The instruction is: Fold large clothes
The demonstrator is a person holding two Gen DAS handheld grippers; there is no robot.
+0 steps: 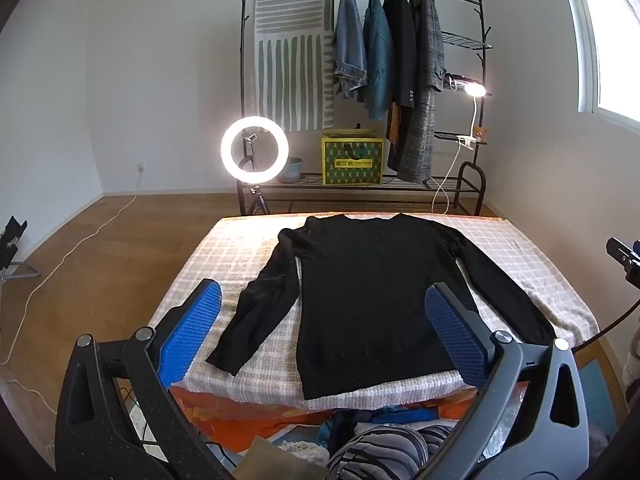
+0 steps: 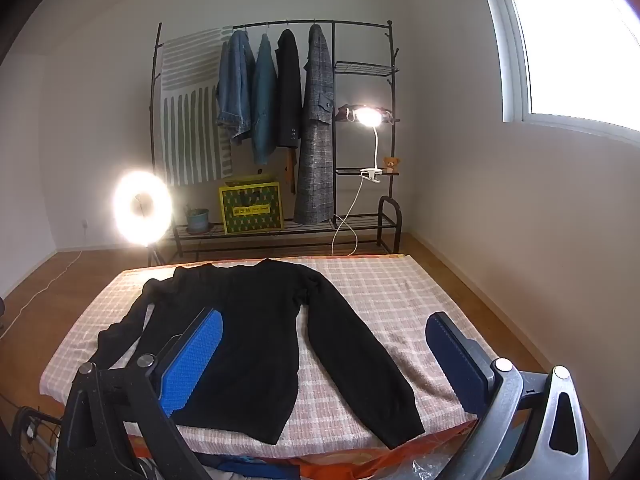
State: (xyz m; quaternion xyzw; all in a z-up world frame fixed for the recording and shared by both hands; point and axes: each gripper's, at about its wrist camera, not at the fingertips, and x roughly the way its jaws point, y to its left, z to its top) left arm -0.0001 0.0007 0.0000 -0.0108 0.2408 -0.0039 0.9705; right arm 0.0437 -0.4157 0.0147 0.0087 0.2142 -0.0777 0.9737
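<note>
A black sweater (image 1: pixel 360 296) lies flat on the checked table cover (image 1: pixel 240 256); soft, limp knit, best pinched at cuffs or shoulders; left gripper (image 1: pixel 324 328) and right gripper (image 2: pixel 324 360) both spread, holding nothing

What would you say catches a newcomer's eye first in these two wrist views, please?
Most likely the black sweater, spread flat with both sleeves out on the checked bed cover in the middle of the room. Next comes the glowing ring light on the floor to the left of the clothes rack, where jackets hang against the far wall. Each open tool, left and right, frames the sweater with blue pads, touching nothing.
</note>
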